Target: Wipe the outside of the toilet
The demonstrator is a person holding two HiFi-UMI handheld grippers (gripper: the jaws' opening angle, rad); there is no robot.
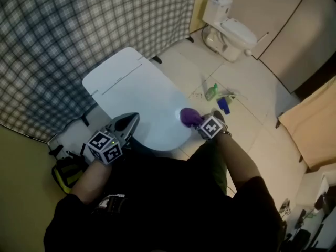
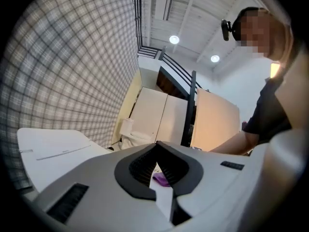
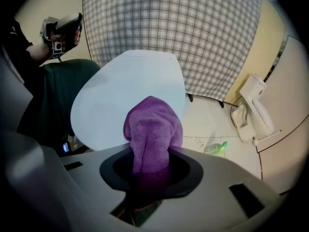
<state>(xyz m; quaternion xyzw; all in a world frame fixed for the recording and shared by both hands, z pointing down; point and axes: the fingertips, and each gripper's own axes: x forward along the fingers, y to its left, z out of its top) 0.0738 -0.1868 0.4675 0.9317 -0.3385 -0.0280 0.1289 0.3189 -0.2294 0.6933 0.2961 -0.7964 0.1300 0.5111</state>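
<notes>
A small white toilet (image 1: 231,30) with its lid down stands at the far wall, well away from both grippers; it also shows in the right gripper view (image 3: 253,110). Close in front of me lies a large white oval lid-like surface (image 1: 136,98). My right gripper (image 1: 195,121) is shut on a bunched purple cloth (image 1: 189,116), held over the oval's near right edge. The cloth (image 3: 152,129) sticks up out of the right gripper (image 3: 150,164). My left gripper (image 1: 131,121) hovers at the oval's near left edge, shut and holding nothing. In its own view the left gripper (image 2: 157,153) points across the room.
A checked curtain (image 1: 79,30) hangs along the left. A green spray bottle (image 1: 211,92) and a blue object (image 1: 224,104) lie on the tiled floor between me and the toilet. A yellow and black bag (image 1: 65,172) sits low at left. Beige panels (image 1: 283,30) stand behind the toilet.
</notes>
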